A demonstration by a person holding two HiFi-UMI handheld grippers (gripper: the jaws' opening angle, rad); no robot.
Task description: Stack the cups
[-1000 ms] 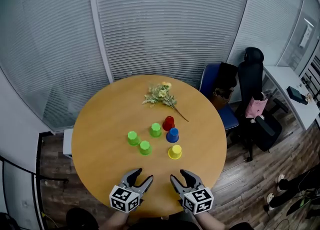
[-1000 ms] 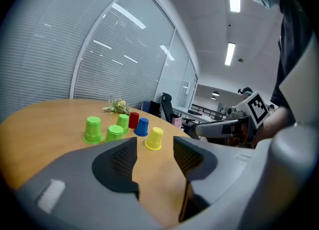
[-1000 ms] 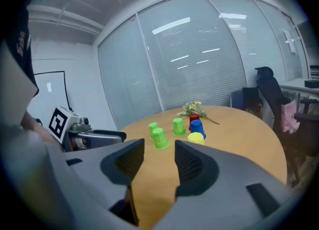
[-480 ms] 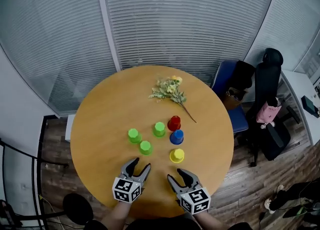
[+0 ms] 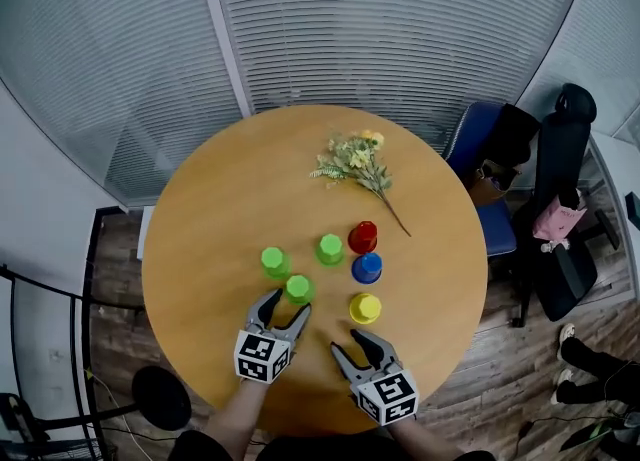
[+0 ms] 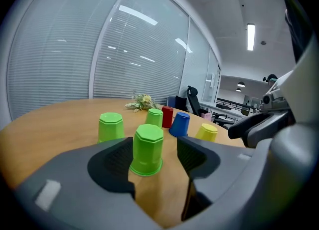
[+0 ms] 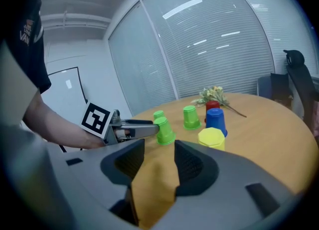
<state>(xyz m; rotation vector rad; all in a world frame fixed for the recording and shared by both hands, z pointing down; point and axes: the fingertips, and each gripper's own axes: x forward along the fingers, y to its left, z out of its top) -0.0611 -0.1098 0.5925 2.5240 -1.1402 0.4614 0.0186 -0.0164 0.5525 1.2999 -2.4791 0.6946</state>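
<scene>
Since the earlier frame the left hand-held gripper (image 5: pixel 286 308) has slid forward over the worktop (image 5: pixel 215 209). Its jaws have just been opening, and the nearest green cup (image 6: pixel 147 149) stands upside down between them, apparently untouched. It should centre the cup, then close gently. The right hand-held gripper (image 5: pixel 350 346) hangs wide and empty, short of the yellow cup (image 5: pixel 365 307). Both point slightly downward.

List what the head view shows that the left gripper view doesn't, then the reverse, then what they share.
Head view only: the whole round table, the wooden floor, the marker cubes on the left claw and right claw. Left gripper view only: ceiling lights, and clear gaps between the nearest green cup and the left claw's jaws, which have just been opening. Both: three green cups, the red cup, blue cup, yellow cup and flower sprig.
</scene>
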